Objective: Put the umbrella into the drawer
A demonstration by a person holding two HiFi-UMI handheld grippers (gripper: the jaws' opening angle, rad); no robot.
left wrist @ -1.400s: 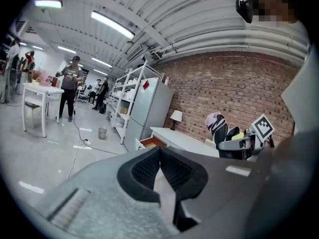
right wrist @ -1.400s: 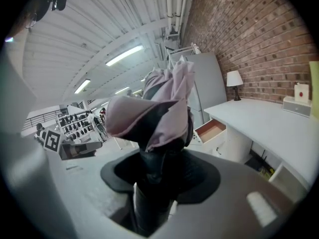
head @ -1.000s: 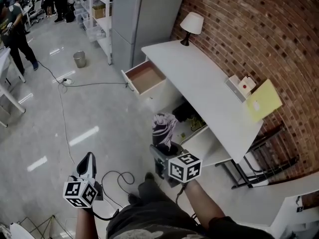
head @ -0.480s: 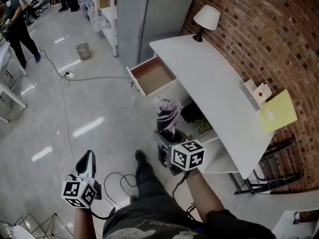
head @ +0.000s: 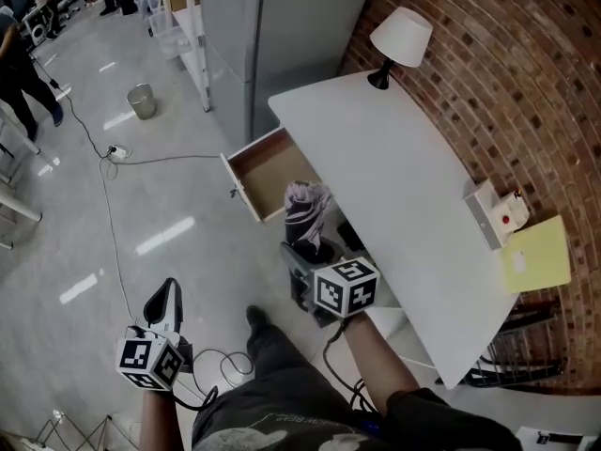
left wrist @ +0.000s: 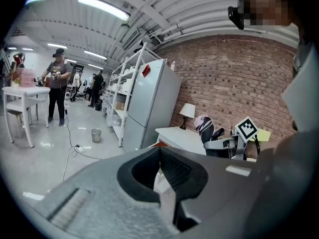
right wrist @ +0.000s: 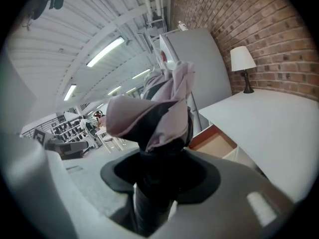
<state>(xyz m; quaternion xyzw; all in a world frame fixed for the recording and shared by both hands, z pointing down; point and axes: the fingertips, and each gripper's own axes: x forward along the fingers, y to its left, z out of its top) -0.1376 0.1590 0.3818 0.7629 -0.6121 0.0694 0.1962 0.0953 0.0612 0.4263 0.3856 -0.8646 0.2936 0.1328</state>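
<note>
A folded pink and black umbrella (head: 304, 214) stands upright in my right gripper (head: 306, 250), which is shut on its dark lower part. In the right gripper view the umbrella (right wrist: 155, 112) fills the middle and hides the fingertips. The wooden drawer (head: 266, 171) of the white desk (head: 404, 186) is pulled open and looks empty; the umbrella is close to its near right corner. The drawer (right wrist: 213, 140) also shows beyond the umbrella. My left gripper (head: 168, 295) hangs over the floor at the lower left, shut and holding nothing. From the left gripper view I see the umbrella (left wrist: 205, 125) off to the right.
A lamp (head: 399, 41) stands at the desk's far end; a white box (head: 496, 216) and a yellow sheet (head: 535, 254) lie at its near end. A grey cabinet (head: 252, 26) stands behind the drawer. A cable (head: 111, 216) and a bucket (head: 141, 100) are on the floor. A person (head: 21, 64) stands far left.
Both grippers have travelled toward the desk. The umbrella, still in the right gripper, is now much nearer the open drawer, which has come closer in the head view.
</note>
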